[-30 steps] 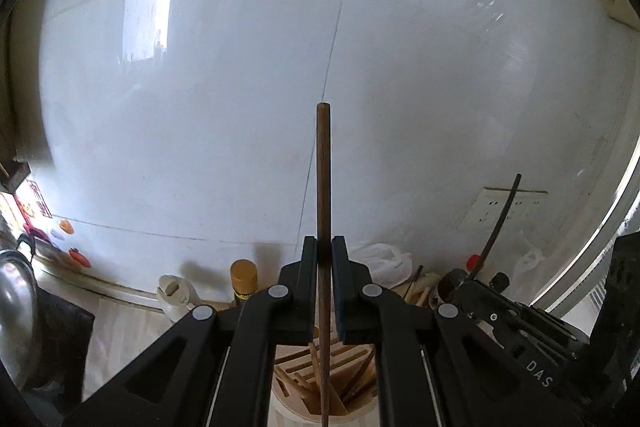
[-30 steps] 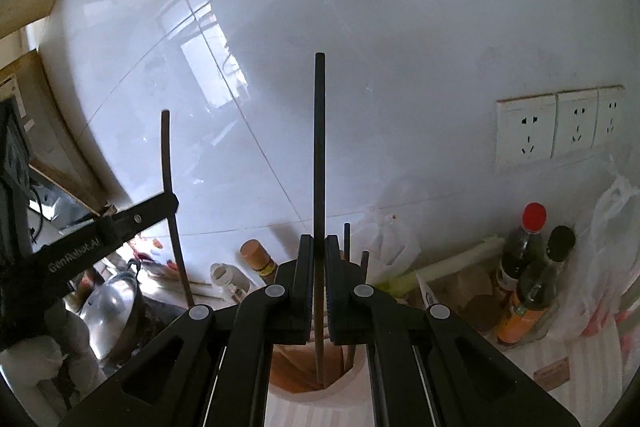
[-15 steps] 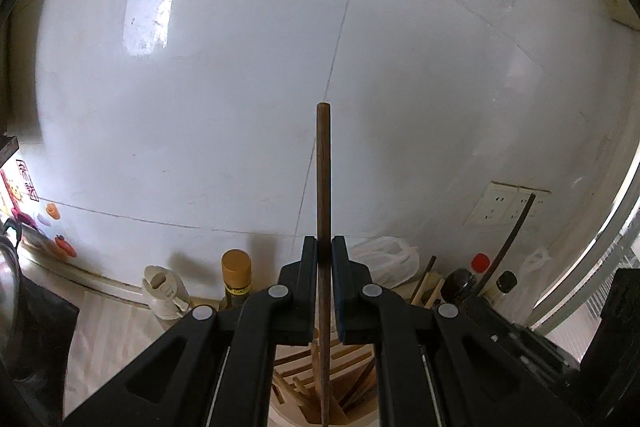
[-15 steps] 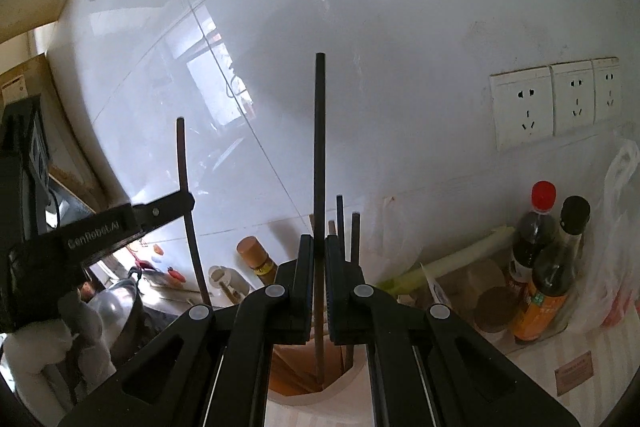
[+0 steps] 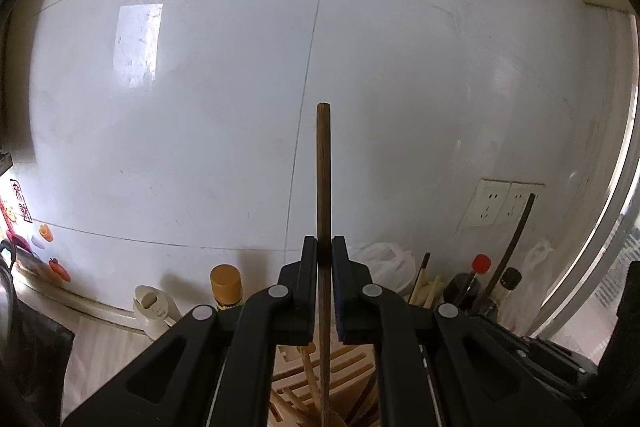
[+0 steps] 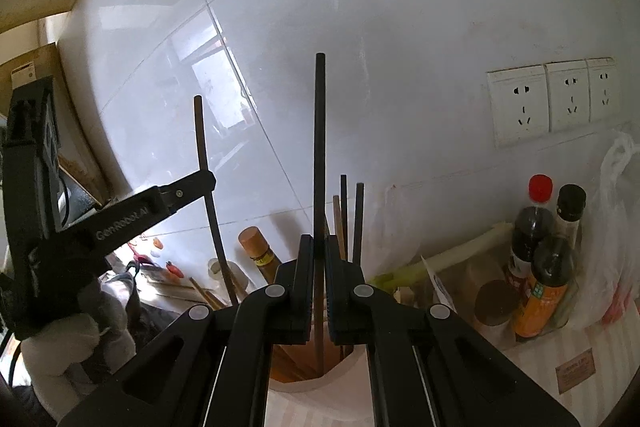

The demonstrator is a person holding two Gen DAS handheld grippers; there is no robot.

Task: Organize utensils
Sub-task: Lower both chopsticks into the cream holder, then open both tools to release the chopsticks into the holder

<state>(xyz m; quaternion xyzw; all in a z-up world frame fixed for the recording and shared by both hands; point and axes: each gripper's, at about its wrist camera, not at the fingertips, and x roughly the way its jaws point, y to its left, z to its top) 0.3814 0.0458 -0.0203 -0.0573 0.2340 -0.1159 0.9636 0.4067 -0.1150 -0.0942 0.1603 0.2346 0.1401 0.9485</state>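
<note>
Chopsticks are clamped upright in both tools over a round holder. The left hand-held gripper point(image 5: 324, 247) is closed on a brown wooden chopstick point(image 5: 323, 183), which rises toward twelve o'clock past the fingers; its lower end reaches down among pale wooden sticks in the holder point(image 5: 352, 379) at six o'clock. The right hand-held gripper point(image 6: 319, 247) is closed on a dark chopstick point(image 6: 319, 147), also upright, its lower end inside the holder's orange-brown opening point(image 6: 292, 359). A few more dark chopsticks point(image 6: 358, 223) stand in that holder just at one o'clock of the right fingers.

From the right wrist view, the left tool comes in from nine o'clock, with the person's pale glove point(image 6: 60, 347) below it. Sauce bottles point(image 6: 536, 255) stand on the worktop point(image 6: 540, 359) at three o'clock, beside a plastic bag point(image 6: 616, 227) and below wall sockets point(image 6: 552, 99). A yellow-capped bottle point(image 5: 227, 287) sits against the white tiled wall point(image 5: 240, 107) at eight o'clock in the left wrist view.
</note>
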